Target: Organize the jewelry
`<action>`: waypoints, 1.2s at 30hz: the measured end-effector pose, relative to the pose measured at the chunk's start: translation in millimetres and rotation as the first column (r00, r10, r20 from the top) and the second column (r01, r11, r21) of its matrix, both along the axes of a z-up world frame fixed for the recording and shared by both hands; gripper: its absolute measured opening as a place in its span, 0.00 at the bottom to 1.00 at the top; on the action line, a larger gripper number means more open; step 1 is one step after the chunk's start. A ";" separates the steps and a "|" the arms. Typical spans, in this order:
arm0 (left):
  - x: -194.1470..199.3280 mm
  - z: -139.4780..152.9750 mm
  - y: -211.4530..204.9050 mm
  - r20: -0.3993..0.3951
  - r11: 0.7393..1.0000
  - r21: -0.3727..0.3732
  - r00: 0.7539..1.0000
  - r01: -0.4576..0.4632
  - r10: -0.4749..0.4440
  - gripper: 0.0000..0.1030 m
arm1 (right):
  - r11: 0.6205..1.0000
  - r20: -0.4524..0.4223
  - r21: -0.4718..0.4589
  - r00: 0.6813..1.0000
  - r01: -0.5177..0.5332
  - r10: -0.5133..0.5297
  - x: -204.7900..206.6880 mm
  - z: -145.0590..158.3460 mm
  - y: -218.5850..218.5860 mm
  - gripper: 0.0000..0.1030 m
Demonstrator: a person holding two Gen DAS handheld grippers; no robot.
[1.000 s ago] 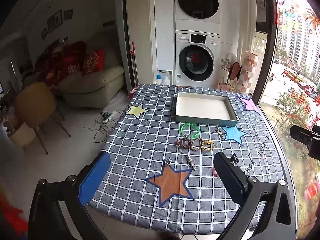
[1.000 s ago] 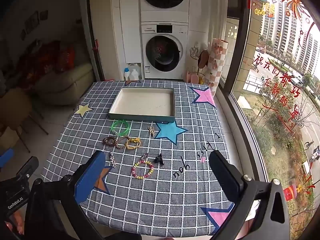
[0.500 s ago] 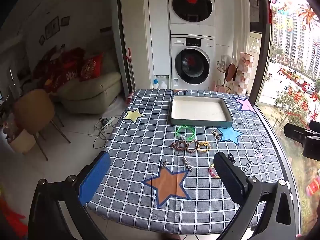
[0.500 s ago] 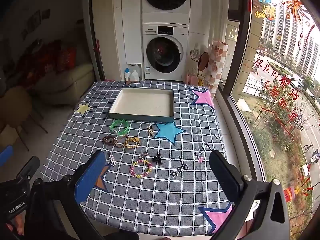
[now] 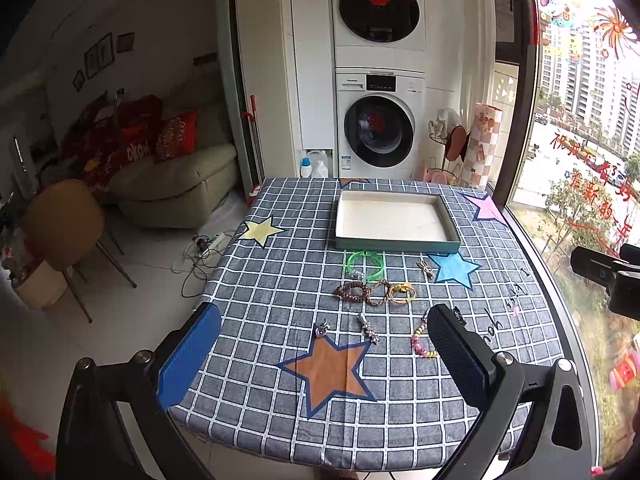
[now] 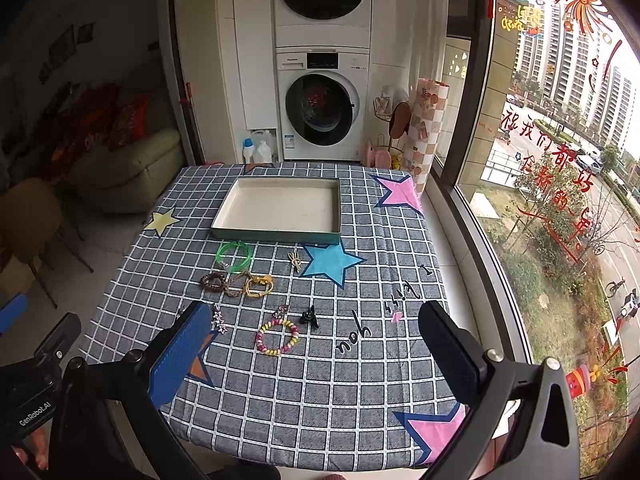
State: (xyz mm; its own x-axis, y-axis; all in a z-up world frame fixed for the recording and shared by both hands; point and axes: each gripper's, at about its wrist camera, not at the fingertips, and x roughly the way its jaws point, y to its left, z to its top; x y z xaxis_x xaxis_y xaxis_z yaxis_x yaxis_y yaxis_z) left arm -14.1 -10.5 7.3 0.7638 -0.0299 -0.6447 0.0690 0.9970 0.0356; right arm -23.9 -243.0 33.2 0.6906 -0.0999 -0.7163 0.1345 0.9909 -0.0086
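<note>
A shallow grey-green tray with a white floor sits at the far middle of the checked tablecloth. In front of it lie a green bangle, a brown bead bracelet, a braided loop, a yellow ring bracelet, a small gold clip, silver charms, a black clip and a pastel bead bracelet. My left gripper and right gripper hover open above the near table edge, holding nothing.
The table carries coloured star prints. A stacked washer and dryer stand behind it, a sofa and a chair to the left, a large window along the right. A cable lies on the floor.
Both grippers have drawn back and risen a little, so the table and jewelry sit slightly farther off. Nothing on the table has moved; both grippers stay open.
</note>
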 end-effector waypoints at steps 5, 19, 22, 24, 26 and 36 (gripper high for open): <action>0.2 -0.4 -1.0 -0.001 1.000 0.002 1.000 0.001 -0.001 1.00 | 1.000 0.000 0.001 1.000 0.000 0.000 0.1 -0.8 -0.9 1.00; 1.6 -4.2 -6.2 -0.013 1.000 0.007 1.000 0.016 -0.016 1.00 | 1.000 -0.005 0.017 1.000 0.019 -0.019 3.1 -3.5 -6.9 1.00; 2.5 -4.1 -7.5 -0.015 1.000 0.011 1.000 0.024 -0.023 1.00 | 0.999 0.000 0.019 1.000 0.025 -0.025 2.7 -2.5 -8.1 1.00; 3.2 -4.7 -8.2 -0.017 1.000 0.012 0.999 0.028 -0.028 1.00 | 0.999 0.000 0.021 1.000 0.030 -0.030 2.7 -2.8 -8.7 1.00; 4.4 -5.2 -8.7 -0.020 0.999 0.012 0.999 0.032 -0.032 1.00 | 0.999 0.000 0.024 0.999 0.036 -0.036 2.8 -3.2 -9.9 1.00; 11.1 -6.8 -13.4 -0.035 0.999 0.014 0.998 0.048 -0.047 1.00 | 0.998 -0.005 0.031 0.998 0.057 -0.057 4.5 -5.1 -14.0 1.00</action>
